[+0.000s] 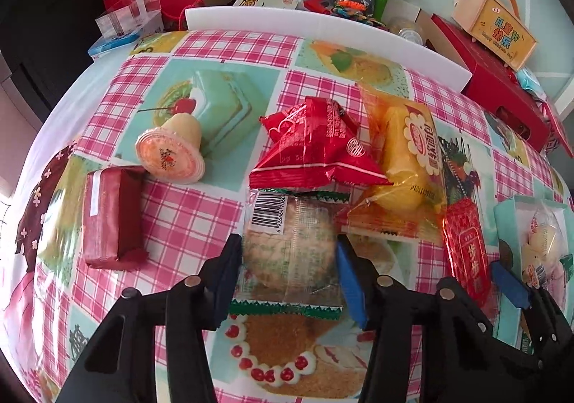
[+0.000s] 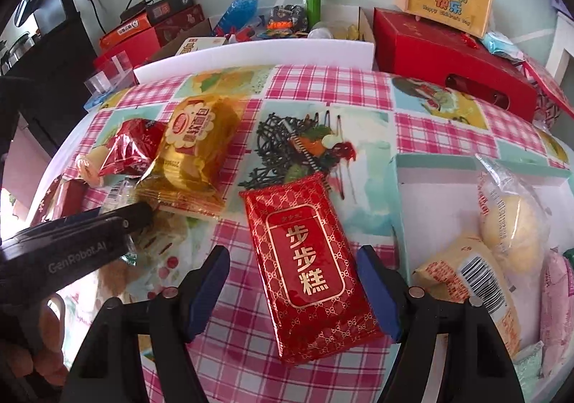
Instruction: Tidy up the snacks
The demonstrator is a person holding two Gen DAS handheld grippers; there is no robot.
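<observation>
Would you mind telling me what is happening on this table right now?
A person is sorting snacks with two tools. The left hand-held gripper is closed on a clear-wrapped biscuit pack. The right hand-held gripper straddles a red foil cake packet, pads not touching. The teal box at right already holds several snacks.

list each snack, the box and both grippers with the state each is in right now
left gripper: shut on the clear biscuit pack
clear biscuit pack: flat on the cloth, clamped
right gripper: open, straddling the red foil packet
red foil packet: flat, pads not touching
yellow bread pack: sealed, overlapping the biscuit pack
jelly cup: tipped on its side
teal box: open, holding snacks
</observation>
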